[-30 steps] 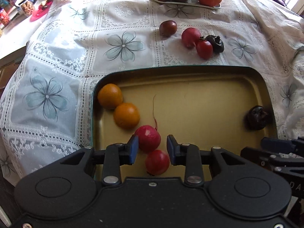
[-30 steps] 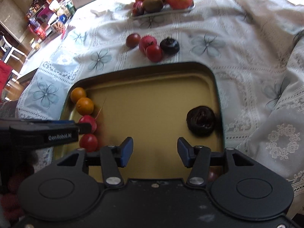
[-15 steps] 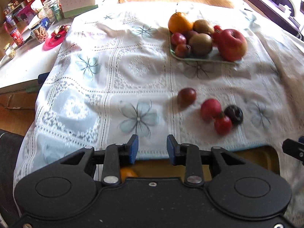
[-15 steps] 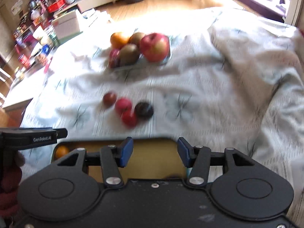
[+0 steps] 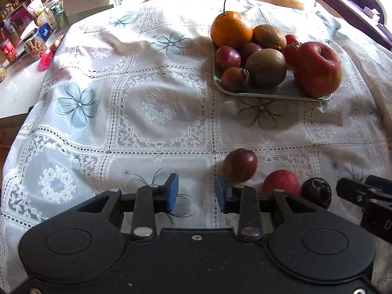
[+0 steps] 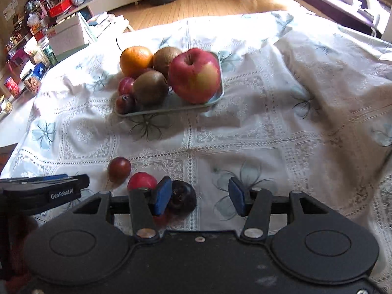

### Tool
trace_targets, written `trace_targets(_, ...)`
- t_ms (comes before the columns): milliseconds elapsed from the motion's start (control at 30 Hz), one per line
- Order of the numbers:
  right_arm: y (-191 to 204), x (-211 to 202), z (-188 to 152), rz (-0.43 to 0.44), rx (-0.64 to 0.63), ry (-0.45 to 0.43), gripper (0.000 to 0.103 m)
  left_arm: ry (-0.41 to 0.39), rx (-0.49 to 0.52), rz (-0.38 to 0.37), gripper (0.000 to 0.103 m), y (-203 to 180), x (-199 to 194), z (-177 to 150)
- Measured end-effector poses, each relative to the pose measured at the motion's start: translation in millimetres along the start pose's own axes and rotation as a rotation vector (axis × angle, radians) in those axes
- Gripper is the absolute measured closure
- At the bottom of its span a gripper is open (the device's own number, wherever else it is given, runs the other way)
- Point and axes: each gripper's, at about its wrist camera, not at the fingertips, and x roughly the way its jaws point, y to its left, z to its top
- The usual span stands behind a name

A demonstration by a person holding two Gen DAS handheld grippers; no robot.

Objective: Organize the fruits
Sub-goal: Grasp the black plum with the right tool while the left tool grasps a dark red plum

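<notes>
"GenRobot.AI" printed white on left tool (image 6: 44,191) side; box behind far-left edge shows "02". Left tool (image 5: 196,192) spread, empty, hovering over lace tablecloth (image 5: 147,107). Right tool (image 6: 199,197) spread, empty, left pad just beside wrinkled dark fruit (image 6: 182,197). Loose fruits near worktop's front edge: dark-red plum (image 5: 240,165), bright red fruit (image 5: 280,182), dark one touching it. Pale tray (image 6: 171,109) toward far edge: orange, two kiwis, big red apple (image 6: 194,76), small plums. White cloth, blue flowers; wood floor, cluttered shelves beyond.
</notes>
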Motion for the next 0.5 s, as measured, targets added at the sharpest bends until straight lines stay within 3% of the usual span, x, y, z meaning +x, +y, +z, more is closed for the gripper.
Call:
trace_targets(300, 16, 23, -5, -0.005, -0.039, 0.048, 0.049, 0.001, -0.002, -0.025, 0.061, -4, 2, 6)
trace_targets(500, 31, 34, -12, -0.054, -0.117, 0.060, 0.049, -0.004, -0.004, -0.030, 0.061, -3, 1, 7)
